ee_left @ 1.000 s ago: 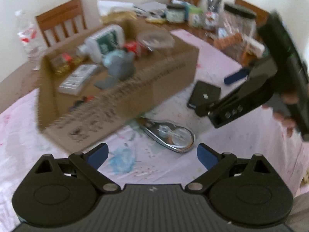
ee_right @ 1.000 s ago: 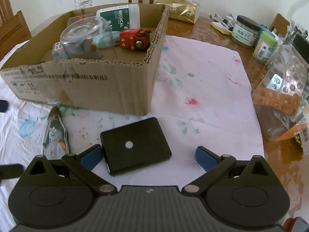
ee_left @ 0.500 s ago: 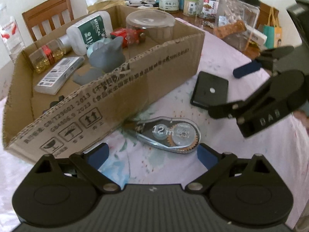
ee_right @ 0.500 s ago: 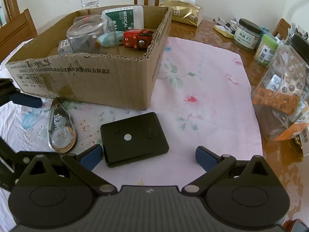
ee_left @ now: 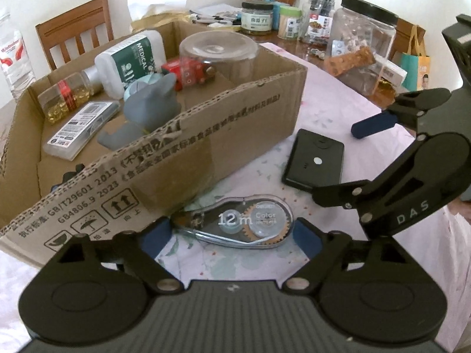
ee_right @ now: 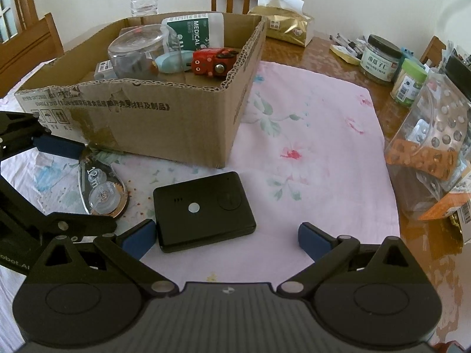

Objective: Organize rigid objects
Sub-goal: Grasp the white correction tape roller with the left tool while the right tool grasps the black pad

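The left gripper [ee_left: 231, 236] has its jaws wide apart, low over the surface, with a clear tape dispenser [ee_left: 235, 223] lying flat between its blue fingertips [ee_left: 154, 234]. The dispenser looks light, stiff and slick-shelled; a hold across its narrow sides, near the round gear end, seems safest, as the thin nose tucked against the box [ee_left: 164, 158] could slip or crack.

The right gripper [ee_right: 226, 236] also has its jaws apart. A flat black device [ee_right: 204, 210] lies on the pink cloth [ee_right: 309, 147] just ahead, its near corner touching the left fingertip. It appears rigid, smooth and low, so it would need pinching by its short edges, close to the surface.

Beyond both stands the open cardboard box, already holding a medical bottle [ee_left: 132, 58], a red toy [ee_right: 213, 61], a clear bowl [ee_right: 135, 48] and other things.

Compared with half a second ago, both grippers have moved forward and down: the dispenser now sits between the left fingertips instead of ahead of them, and the black device has come up to the right gripper's tip.
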The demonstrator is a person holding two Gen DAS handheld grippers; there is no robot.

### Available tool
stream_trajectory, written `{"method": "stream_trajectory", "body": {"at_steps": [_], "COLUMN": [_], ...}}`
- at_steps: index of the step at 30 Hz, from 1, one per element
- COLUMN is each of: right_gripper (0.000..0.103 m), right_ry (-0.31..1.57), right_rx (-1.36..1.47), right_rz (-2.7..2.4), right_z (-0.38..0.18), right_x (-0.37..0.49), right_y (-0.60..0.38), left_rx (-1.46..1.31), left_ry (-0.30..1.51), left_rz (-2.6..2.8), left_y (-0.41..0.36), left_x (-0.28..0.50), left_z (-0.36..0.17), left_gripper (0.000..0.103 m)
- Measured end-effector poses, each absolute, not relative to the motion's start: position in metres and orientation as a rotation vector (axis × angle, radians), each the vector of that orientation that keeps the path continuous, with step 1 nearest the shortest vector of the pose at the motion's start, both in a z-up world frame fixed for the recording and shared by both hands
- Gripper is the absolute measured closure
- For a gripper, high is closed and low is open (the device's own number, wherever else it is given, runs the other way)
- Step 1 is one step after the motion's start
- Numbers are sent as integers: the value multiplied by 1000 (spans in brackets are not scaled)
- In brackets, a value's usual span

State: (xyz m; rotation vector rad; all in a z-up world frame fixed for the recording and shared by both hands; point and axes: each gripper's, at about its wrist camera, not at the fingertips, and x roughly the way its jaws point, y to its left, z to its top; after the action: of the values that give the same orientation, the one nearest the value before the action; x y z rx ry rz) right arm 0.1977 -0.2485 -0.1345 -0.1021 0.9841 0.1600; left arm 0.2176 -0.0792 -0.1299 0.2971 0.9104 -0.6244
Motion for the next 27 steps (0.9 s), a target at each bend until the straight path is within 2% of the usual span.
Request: {"method": "stream_trajectory", "body": {"at_steps": [9, 23, 27], "right_gripper": [0, 0, 0], "right_ry": [984, 953, 955], "right_rx": [-106, -165, -188], "right_rz": [167, 294, 344], "right_z": [-134, -136, -136], "right_x": [199, 198, 208], "right_y": [-249, -227, -223], "left_rx": [276, 167, 171], "left_ry": [920, 958, 947], "left_rz": [-574, -346, -347], "left_y": [-72, -15, -15], "left_x": [210, 182, 181], "left_z": [-129, -128, -130], "left_gripper": [14, 14, 10]}}
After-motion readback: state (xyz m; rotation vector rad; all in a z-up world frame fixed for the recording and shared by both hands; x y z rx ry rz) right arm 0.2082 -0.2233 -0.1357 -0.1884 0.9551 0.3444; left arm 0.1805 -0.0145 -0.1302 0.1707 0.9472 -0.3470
